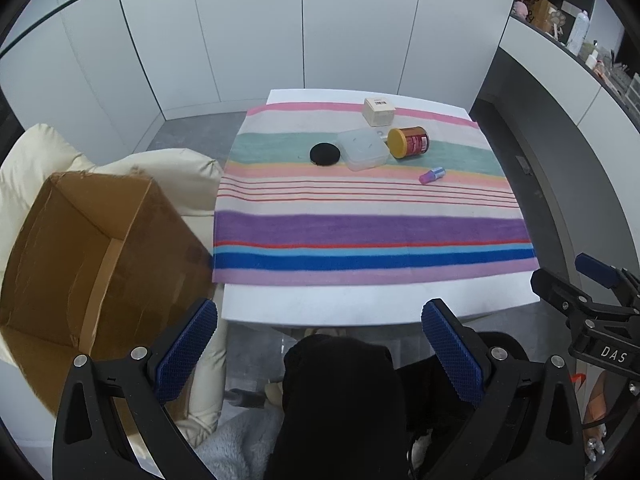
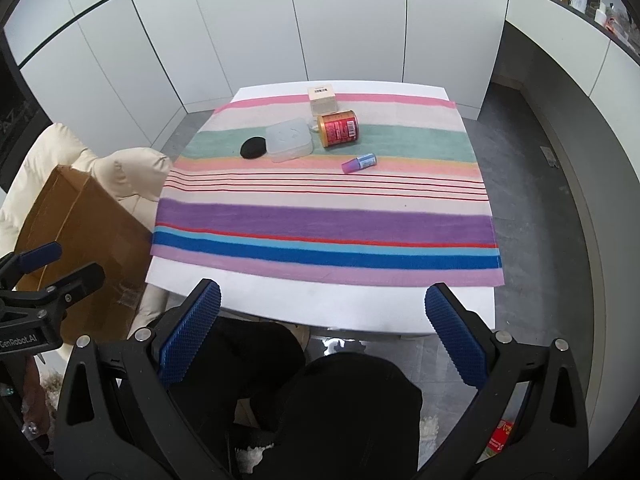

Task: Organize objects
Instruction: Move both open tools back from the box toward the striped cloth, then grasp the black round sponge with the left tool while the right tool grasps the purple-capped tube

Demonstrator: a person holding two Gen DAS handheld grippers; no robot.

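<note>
- A white rectangular table (image 1: 360, 308) carries a striped multicoloured cloth (image 1: 372, 232) that covers most of the top; a bare white strip shows along the near edge and a thin one at the far edge.
- The near two thirds of the cloth lie free of objects; all five items sit clustered on the far part, around the green stripe.
- An open brown cardboard box (image 1: 92, 248) stands off the table's left side, just beside the cloth's near left corner, resting against a cream padded chair (image 1: 36, 160).
- Grey floor runs open along the right of the table up to a curved grey and white counter (image 1: 560, 92).
- Readable writing: "DAS" on the right gripper's body in the left view, "GenRobot.AI" on the left gripper's body in the right view. The small cream cardboard box (image 2: 322, 100) bears a barcode sticker; the red tin with a yellow lid (image 1: 409, 142), lying on its side, has a label too small to read.
- A flat black round disc (image 1: 325, 154) touches the translucent square plastic container (image 1: 363, 149); a small purple and blue tube (image 2: 359, 163) lies apart, nearer.
- The left gripper (image 1: 320, 348) and right gripper (image 2: 324, 328) both hang with jaws wide and empty at the table's near edge, well apart from the cluster.
</note>
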